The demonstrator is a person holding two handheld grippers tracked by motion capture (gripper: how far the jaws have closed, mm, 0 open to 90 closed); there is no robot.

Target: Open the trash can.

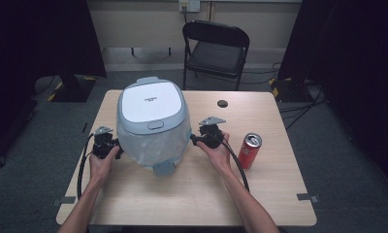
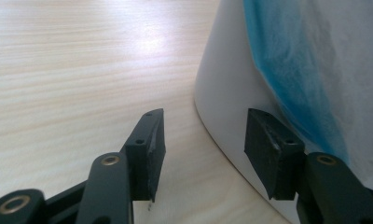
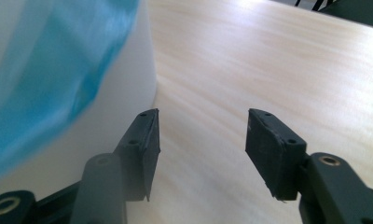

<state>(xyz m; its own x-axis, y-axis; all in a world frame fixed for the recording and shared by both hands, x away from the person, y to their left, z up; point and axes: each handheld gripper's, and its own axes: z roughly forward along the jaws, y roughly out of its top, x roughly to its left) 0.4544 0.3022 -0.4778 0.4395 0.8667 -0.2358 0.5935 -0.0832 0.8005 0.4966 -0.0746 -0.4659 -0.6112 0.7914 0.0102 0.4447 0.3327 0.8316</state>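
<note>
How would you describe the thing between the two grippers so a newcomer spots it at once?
Start at the light wooden table. Near its middle, between the left gripper and the right gripper, sits a big rounded bin. It has a pale blue-grey lid with a white top panel and a translucent bag over its white body, and it dwarfs the red soda can to its right.

Lid [image 1: 151, 101] and can [image 1: 250, 150] markings are unreadable.

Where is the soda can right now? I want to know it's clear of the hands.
In the high view the red soda can stands upright on the table's right side, just beyond the right gripper and apart from the bin.
</note>
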